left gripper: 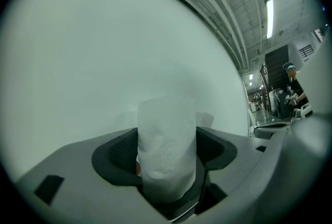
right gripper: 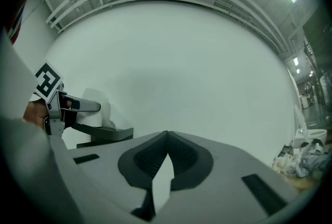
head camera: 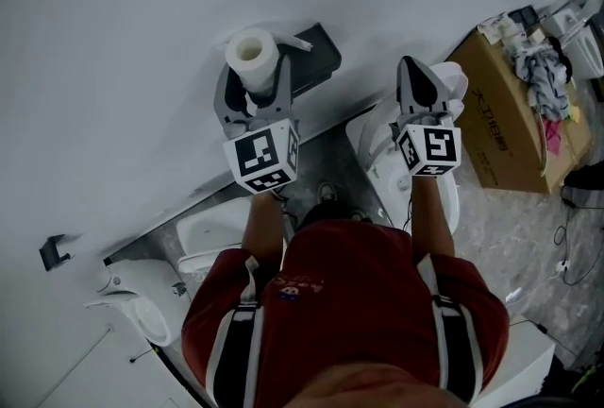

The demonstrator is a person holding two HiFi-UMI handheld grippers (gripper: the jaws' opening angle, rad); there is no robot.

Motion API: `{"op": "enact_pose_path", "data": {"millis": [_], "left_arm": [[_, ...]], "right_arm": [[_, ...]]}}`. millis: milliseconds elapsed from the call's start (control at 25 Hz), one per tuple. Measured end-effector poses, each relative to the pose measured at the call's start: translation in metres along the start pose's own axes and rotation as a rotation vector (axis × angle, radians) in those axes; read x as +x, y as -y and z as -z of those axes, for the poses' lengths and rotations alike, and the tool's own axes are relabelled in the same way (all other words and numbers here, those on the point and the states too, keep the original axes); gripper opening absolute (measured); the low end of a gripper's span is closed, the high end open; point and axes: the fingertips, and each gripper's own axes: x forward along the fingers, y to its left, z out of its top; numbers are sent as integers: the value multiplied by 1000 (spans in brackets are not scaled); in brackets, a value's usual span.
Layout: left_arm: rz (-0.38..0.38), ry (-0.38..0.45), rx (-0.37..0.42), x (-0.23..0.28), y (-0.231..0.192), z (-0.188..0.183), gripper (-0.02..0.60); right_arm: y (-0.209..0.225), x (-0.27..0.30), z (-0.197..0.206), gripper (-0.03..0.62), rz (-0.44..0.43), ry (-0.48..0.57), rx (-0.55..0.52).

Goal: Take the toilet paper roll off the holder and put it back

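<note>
The white toilet paper roll (head camera: 253, 52) stands upright against the white wall, just in front of the black holder shelf (head camera: 318, 57). My left gripper (head camera: 255, 81) has a jaw on each side of the roll and is shut on it. In the left gripper view the roll (left gripper: 167, 145) fills the gap between the dark pads. My right gripper (head camera: 416, 77) is held up to the right, apart from the roll, shut and with nothing in it; its tips meet (right gripper: 166, 137). The right gripper view shows the roll (right gripper: 98, 109) and holder (right gripper: 106, 135) at far left.
A white toilet (head camera: 385, 146) stands below the right gripper. A cardboard box (head camera: 510, 118) with cloths on top sits at the right. A white fixture (head camera: 132, 307) and a black wall hook (head camera: 54, 250) are lower left. A person (left gripper: 290, 83) stands far off at the right.
</note>
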Motion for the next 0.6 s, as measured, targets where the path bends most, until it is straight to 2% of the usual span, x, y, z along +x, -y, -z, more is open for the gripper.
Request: {"op": "enact_pose_path", "data": {"millis": [600], "left_arm": [[52,71,26,-34,49,-36,357]], "right_arm": [[24,-56,-20,8,44,35,-5]]}}
